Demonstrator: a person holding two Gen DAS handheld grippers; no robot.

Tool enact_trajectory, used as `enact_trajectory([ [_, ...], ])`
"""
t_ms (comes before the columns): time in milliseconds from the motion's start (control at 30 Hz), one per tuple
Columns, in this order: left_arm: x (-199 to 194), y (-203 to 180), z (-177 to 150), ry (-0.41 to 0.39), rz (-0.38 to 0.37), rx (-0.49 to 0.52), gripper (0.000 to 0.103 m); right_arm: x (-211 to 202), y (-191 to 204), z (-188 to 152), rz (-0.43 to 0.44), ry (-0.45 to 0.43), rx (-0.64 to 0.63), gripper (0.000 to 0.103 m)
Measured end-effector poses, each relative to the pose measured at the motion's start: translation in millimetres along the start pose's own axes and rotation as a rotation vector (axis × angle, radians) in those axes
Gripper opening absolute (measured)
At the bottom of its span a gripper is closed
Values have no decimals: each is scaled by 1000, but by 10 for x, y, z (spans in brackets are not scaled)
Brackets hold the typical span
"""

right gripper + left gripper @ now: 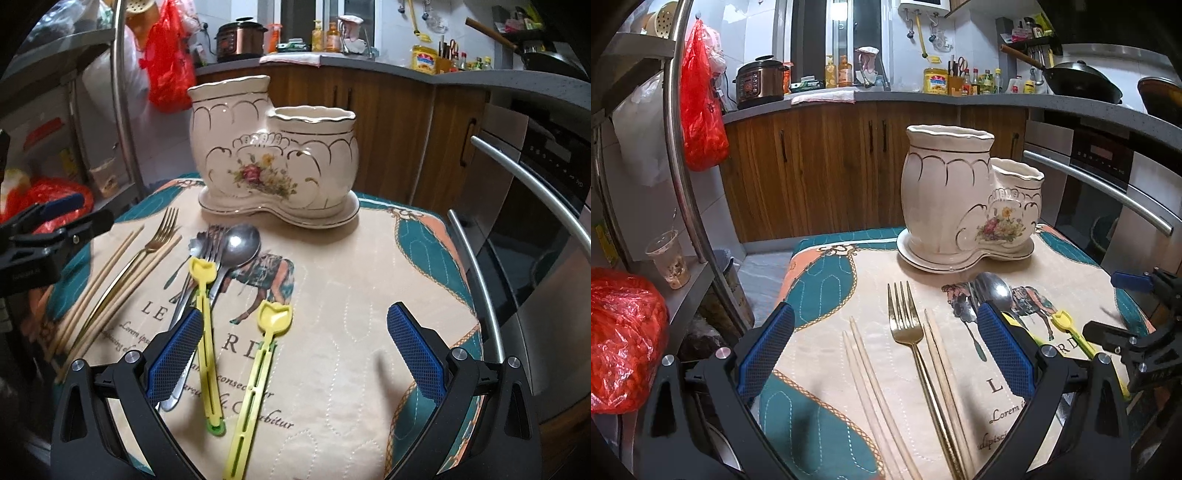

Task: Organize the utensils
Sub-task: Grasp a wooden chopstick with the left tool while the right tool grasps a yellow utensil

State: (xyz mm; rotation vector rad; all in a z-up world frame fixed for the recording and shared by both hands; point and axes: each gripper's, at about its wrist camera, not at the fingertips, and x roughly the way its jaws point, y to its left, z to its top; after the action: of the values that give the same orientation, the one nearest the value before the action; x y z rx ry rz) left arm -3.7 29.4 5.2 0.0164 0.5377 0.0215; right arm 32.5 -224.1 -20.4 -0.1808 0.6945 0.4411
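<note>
Utensils: since nothing has yet gone into the holder, everything lies flat on the quilted mat, handles toward the camera, roughly sorted into groups, which I judge makes each kind easy to pick by its near end; the gold fork (905, 317) lies among the wooden chopsticks (871, 384) on the left side of the mat; the steel spoon (242, 245) rests over a steel fork (212, 240) in a loose pile at the middle; two yellow plastic scoops (275, 315) lie just beside and to the right of that pile, one leaning against it.

Holder: the ceramic utensil holder (273, 147), cream with gold lines and a flower print, stands upright on its saucer at the far edge of the mat; it has a tall compartment and a shorter one, both seemingly empty, likely meant for long and short pieces.

Left claw: the left claw (886, 354) is spread wide and grips nothing; it hovers low with the gold fork and chopsticks between its blue pads (764, 347), probably lined up to take one.

Right claw: the right claw (295, 354) is likewise wide apart and empty; one yellow scoop's handle runs between its pads.

Table: the mat (369, 295) covers the small table; kitchen cabinets and an oven stand behind.
</note>
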Motion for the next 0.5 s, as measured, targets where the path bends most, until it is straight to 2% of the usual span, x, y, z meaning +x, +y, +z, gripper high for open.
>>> enact_trajectory([
  [100, 39, -7, -29, 10, 34, 24, 97, 29, 0, -21, 10, 21, -4, 93],
  [167, 58, 16, -42, 27, 36, 32, 97, 54, 7, -24, 25, 46, -10, 83],
  [233, 70, 18, -56, 41, 68, 56, 97, 85, 12, -45, 32, 72, -17, 76],
  [367, 67, 107, -82, 61, 42, 47, 97, 121, 10, -70, 73, 108, -11, 62],
  [500, 94, 250, -113, 95, 28, 18, 97, 182, 22, -103, 77, 141, -24, 43],
])
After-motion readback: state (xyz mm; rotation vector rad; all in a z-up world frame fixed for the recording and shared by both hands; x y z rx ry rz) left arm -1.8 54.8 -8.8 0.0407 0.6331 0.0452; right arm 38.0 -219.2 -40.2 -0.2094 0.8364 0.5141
